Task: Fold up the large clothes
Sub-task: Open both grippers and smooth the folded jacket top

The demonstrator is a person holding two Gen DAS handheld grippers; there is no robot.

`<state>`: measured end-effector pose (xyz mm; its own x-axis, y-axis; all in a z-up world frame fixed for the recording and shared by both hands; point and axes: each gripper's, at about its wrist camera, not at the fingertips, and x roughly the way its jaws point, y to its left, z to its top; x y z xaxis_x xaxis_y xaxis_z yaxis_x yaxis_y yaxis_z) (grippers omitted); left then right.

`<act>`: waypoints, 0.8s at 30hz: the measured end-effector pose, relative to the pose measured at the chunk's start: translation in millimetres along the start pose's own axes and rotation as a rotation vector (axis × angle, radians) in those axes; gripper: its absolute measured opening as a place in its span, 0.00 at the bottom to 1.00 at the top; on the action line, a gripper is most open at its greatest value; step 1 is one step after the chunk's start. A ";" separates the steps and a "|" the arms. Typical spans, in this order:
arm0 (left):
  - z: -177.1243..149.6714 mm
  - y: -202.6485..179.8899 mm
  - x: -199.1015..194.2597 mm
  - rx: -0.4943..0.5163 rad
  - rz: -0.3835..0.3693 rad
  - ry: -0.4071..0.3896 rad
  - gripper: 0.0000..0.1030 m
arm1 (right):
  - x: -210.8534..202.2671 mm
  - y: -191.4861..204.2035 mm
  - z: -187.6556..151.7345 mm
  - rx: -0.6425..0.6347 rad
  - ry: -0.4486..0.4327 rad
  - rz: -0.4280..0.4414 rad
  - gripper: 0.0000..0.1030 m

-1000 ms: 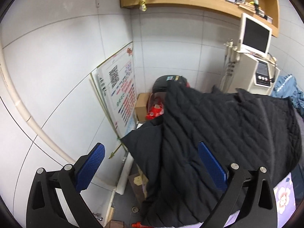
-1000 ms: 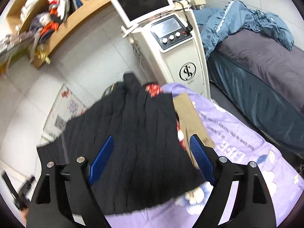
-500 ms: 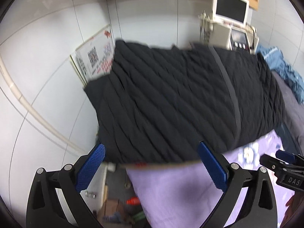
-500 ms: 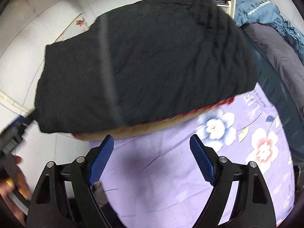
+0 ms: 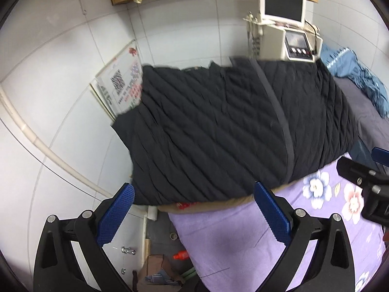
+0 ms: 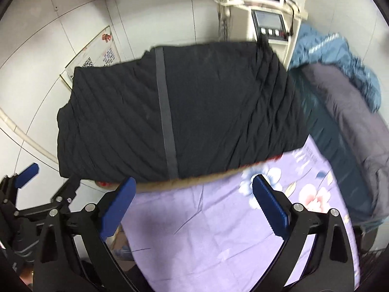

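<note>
A large black quilted garment (image 5: 231, 131) lies folded across the far end of a purple flowered sheet (image 5: 243, 238); it also shows in the right wrist view (image 6: 184, 116). A tan and red layer (image 6: 201, 178) peeks out under its near edge. My left gripper (image 5: 194, 216) is open and empty, just short of that near edge. My right gripper (image 6: 194, 209) is open and empty over the sheet (image 6: 218, 231). The right gripper shows at the right in the left wrist view (image 5: 364, 177). The left gripper shows at the lower left in the right wrist view (image 6: 26, 172).
A white machine with a screen (image 5: 282, 24) stands behind the garment. A second bed with a blue blanket (image 6: 340, 56) is on the right. A poster board (image 5: 121, 82) leans on the tiled wall at left. Boxes and a red bottle (image 5: 181, 255) lie on the floor.
Both grippers have pulled back toward the near side. The garment, hanging and bunched a second ago, now lies spread flat, and more purple sheet shows in front of it.
</note>
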<state>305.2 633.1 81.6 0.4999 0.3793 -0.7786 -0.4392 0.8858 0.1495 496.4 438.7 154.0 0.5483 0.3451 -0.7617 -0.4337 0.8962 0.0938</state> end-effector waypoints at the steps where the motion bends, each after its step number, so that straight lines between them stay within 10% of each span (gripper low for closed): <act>1: 5.7 0.1 -4.4 -0.002 0.019 -0.006 0.94 | -3.0 4.3 5.6 -0.017 -0.008 -0.005 0.92; 24: 23.0 7.2 17.3 -0.068 0.048 0.081 0.94 | 22.9 -10.9 13.0 0.024 0.067 -0.055 0.92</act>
<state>327.9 652.2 83.3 0.4159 0.3956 -0.8188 -0.5125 0.8458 0.1483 523.0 440.5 143.8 0.5213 0.2767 -0.8073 -0.3866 0.9199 0.0657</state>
